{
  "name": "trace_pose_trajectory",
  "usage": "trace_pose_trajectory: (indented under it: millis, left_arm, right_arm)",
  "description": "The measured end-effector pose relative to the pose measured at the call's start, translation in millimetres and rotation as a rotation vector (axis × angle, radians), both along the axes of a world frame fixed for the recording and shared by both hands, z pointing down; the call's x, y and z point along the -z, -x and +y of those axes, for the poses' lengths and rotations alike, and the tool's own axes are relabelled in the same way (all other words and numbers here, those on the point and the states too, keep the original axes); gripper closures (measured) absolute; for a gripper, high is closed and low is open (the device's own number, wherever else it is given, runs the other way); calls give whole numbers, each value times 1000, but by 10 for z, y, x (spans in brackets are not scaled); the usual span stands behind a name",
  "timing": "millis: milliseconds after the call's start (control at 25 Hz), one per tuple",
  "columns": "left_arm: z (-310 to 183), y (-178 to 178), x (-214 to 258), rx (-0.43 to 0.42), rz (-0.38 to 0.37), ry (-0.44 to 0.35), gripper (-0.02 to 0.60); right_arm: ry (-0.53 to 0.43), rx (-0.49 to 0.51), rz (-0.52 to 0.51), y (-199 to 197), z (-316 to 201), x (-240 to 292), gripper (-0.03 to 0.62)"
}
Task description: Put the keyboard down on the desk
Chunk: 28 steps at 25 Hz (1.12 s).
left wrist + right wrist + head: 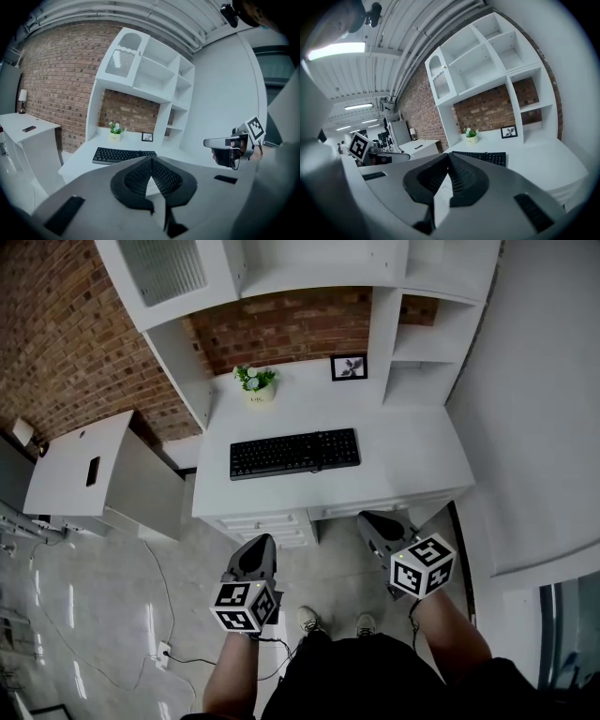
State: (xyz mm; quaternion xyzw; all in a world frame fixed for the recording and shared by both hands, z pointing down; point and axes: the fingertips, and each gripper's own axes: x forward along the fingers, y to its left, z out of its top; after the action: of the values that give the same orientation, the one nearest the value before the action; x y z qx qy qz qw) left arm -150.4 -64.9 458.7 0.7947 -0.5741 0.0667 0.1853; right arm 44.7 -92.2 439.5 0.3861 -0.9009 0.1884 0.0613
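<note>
A black keyboard (294, 453) lies flat on the white desk (412, 465), near its front edge; it also shows in the left gripper view (119, 155) and in the right gripper view (485, 156). Both grippers hang in front of the desk, above the floor and apart from the keyboard. My left gripper (255, 554) is shut with nothing between its jaws (151, 161). My right gripper (377, 526) is shut and empty too (449, 157). From the left gripper view the right gripper (220, 142) shows off to the right.
A small potted plant (255, 382) and a framed picture (349, 367) stand at the back of the desk, under white shelves (319, 263). Drawers (272, 523) sit below the desk front. A lower white side table (75, 465) with a dark phone (93, 471) stands to the left. A cable (169, 615) trails on the floor.
</note>
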Motion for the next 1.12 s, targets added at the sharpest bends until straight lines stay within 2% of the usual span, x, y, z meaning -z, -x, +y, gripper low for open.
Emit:
trace_pose_trajectory:
  millis: [440,1120]
  left_arm:
    - [455,-570,-31,49,-21,13,563]
    - [693,-975,7,100,-27,-6,563]
  right_arm:
    - [-1,69,-39,-488,372,-8,576]
    - [-15,120,-56,-846,501,-22,577]
